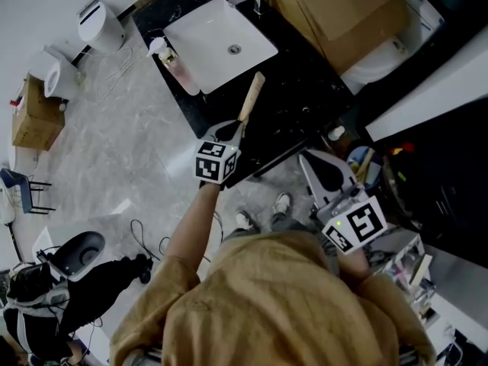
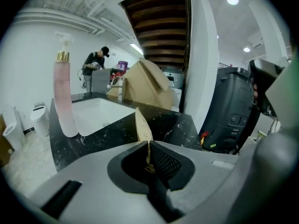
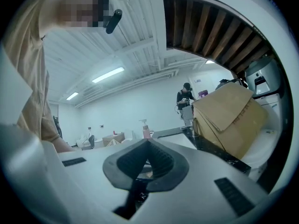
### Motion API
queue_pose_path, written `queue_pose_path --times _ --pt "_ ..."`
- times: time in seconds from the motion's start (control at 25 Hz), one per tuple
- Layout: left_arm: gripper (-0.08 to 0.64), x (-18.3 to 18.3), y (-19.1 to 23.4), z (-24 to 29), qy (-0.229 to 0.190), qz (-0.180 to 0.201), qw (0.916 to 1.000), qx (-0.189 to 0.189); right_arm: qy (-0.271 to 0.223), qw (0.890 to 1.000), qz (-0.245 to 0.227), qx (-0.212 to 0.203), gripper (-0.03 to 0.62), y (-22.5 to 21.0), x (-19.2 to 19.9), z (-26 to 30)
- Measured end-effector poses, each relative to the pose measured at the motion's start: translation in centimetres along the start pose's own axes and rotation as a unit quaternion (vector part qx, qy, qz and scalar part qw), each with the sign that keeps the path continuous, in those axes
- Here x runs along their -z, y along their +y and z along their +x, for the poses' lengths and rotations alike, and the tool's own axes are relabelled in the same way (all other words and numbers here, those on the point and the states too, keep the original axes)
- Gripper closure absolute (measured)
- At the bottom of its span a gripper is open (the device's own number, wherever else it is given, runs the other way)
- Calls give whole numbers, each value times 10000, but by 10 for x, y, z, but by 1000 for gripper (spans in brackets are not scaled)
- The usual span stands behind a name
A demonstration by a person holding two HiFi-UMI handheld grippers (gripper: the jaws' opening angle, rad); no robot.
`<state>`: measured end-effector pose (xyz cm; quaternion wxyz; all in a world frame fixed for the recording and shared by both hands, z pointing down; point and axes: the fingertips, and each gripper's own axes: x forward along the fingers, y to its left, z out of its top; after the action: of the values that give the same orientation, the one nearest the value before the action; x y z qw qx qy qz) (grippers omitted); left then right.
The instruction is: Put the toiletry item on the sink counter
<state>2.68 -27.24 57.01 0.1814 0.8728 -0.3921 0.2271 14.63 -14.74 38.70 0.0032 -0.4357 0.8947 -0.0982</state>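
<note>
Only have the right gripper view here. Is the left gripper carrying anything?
Observer: Yes, the left gripper is shut on a thin tan packet.
Operator: Where is it relative to the sink?
Observer: In the head view it's over the black counter, with its far end close to the white basin.
Operator: Anything in the way there?
Observer: No, that patch of counter looks bare. The pink pump bottle stands on the basin's opposite side.
</note>
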Motion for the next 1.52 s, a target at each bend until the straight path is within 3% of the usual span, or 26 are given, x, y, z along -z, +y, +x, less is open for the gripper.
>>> queue_pose_path --times 0.2,0.44,0.52,0.64,0.72,1.24,1.52 --pt "548 20 3 14 473 67 9988 70 48 10000 65 54 591 -4 3 5" --pt "546 24 8 17 646 23 9976 249 122 9999 44 -19 591 9 5 20" --pt "507 21 10 14 512 16 9984 253 132 9999 40 -10 591 13 7 20" --pt "365 7 15 4 27 -84 9996 254 116 9999 -10 9 591 16 7 19" --pt "308 0 18 -4 -248 -74 9993 256 138 9999 -4 54 591 18 7 19" --pt "261 14 39 -49 -636 -237 9976 117 202 9995 -179 173 591 36 2 22" --pt "262 -1 58 -85 -1207 -197 9922 -239 222 9988 -260 352 591 36 -3 20"
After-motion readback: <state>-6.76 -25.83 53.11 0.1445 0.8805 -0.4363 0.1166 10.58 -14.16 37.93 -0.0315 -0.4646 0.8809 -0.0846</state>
